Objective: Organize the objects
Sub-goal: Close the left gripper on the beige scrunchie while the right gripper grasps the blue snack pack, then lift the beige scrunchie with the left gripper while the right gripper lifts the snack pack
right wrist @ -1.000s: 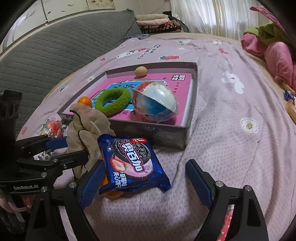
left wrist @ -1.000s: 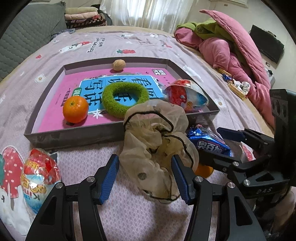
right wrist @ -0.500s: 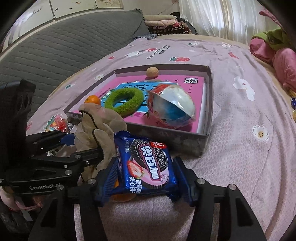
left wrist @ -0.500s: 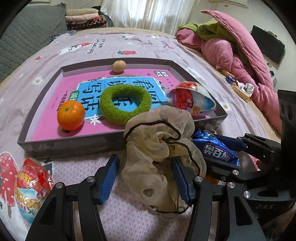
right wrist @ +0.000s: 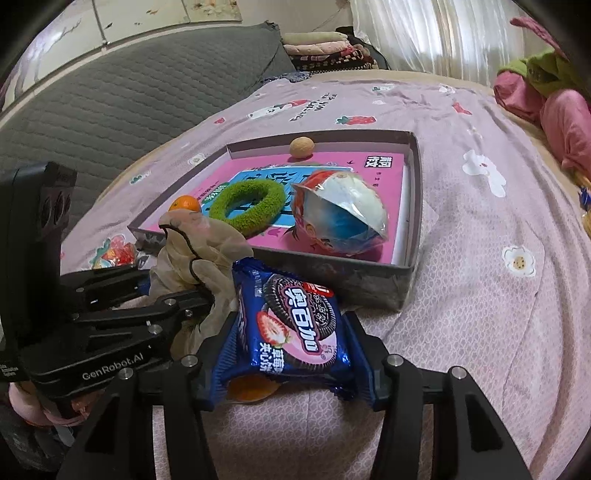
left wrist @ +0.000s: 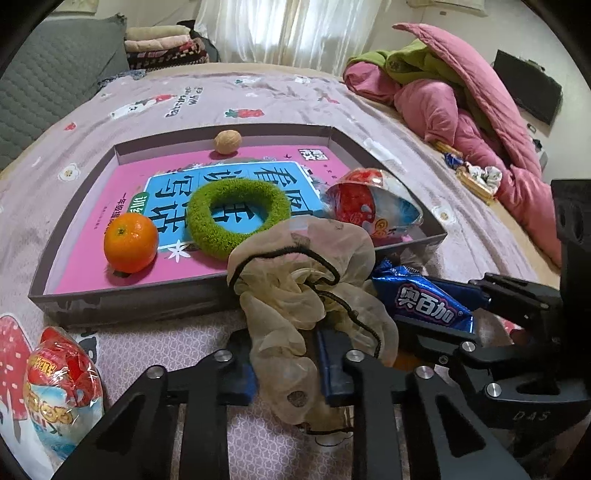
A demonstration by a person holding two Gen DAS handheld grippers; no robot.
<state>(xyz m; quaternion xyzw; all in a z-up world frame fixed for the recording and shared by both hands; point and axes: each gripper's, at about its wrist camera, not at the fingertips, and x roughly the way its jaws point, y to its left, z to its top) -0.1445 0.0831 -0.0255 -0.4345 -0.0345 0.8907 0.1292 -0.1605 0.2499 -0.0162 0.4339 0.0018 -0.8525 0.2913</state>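
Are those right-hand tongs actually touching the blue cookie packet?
Touching. The right wrist view shows the right tongs having just closed, blue pads pressed against both edges of the cookie packet.

We see a lilac cartoon-print bedsheet (right wrist: 480,258), a grey quilted headboard (right wrist: 129,92), sheer white curtains (left wrist: 277,33) glowing with daylight, and heaped pink duvets (left wrist: 461,103).

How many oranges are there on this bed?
2, perhaps more hidden. One orange sits in the shallow box, on the pink book beside the green ring. A second orange peeks out beneath the blue biscuit packet that the right claw grips.
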